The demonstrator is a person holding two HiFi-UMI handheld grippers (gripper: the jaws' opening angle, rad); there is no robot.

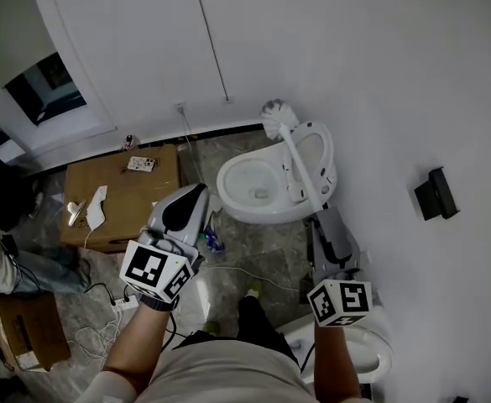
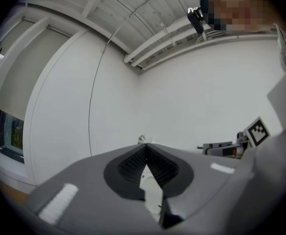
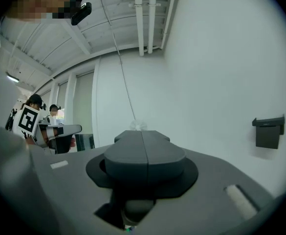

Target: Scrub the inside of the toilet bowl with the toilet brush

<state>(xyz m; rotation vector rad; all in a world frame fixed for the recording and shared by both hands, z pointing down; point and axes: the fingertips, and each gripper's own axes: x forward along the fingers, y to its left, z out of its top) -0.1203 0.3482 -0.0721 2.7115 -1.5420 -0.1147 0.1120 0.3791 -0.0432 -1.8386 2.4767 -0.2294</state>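
Note:
The white toilet bowl [image 1: 262,187] stands on the floor against the wall, its seat raised. My right gripper [image 1: 322,215] is shut on the handle [image 1: 300,164] of the toilet brush. The handle slants up over the bowl's right rim. The white bristle head [image 1: 274,117] is in the air above the bowl's far edge, outside the water. In the right gripper view the bristle head [image 3: 139,125] peeks out past the closed jaws. My left gripper [image 1: 195,196] hovers left of the bowl, shut, with nothing held; its jaws [image 2: 143,153] meet at the tip.
A cardboard box [image 1: 123,196] with a small remote [image 1: 141,164] on it sits left of the toilet. A power strip and cables [image 1: 123,302] lie on the floor. A black holder [image 1: 436,193] hangs on the right wall. A second white fixture [image 1: 371,347] is at bottom right.

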